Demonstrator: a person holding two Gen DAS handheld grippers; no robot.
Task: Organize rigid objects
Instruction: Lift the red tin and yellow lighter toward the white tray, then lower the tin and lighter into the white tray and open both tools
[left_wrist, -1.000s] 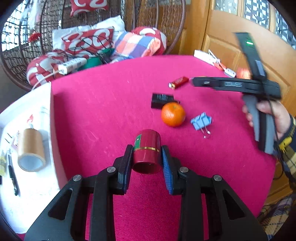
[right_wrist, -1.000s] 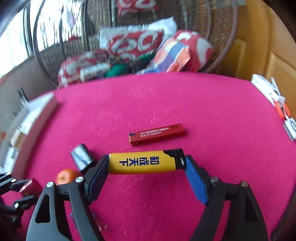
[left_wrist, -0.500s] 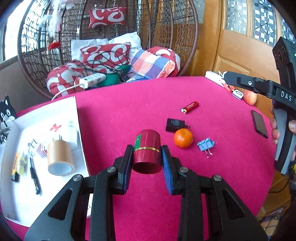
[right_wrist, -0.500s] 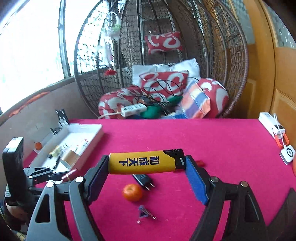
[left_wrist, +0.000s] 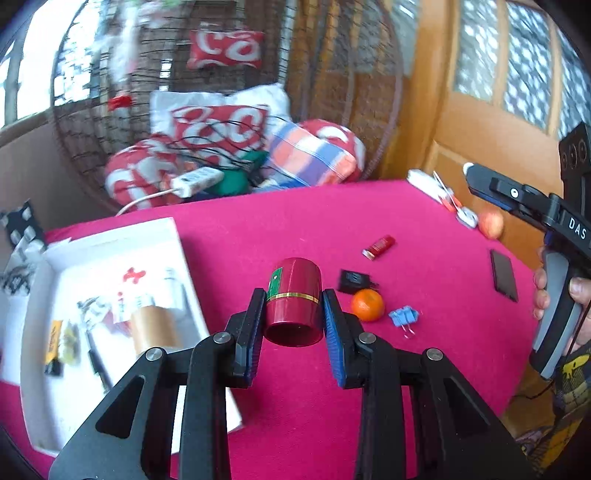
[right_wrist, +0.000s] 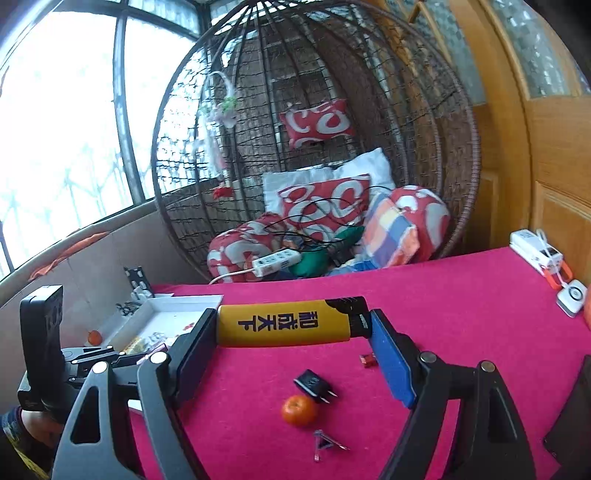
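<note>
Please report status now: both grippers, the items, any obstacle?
Left gripper shut on red can. Right gripper shut on yellow lighter. White tray unobstructed.

Lighting: daylight from the window (right_wrist: 66, 122) at upper left of the right wrist view, overexposed to white glare. Quality: heavy fisheye bending and dark vignetted corners in both views. Left wrist view motion-blurred, notably the white tray (left_wrist: 110, 236) and wicker chair (left_wrist: 332, 92); shadows soft.
</note>
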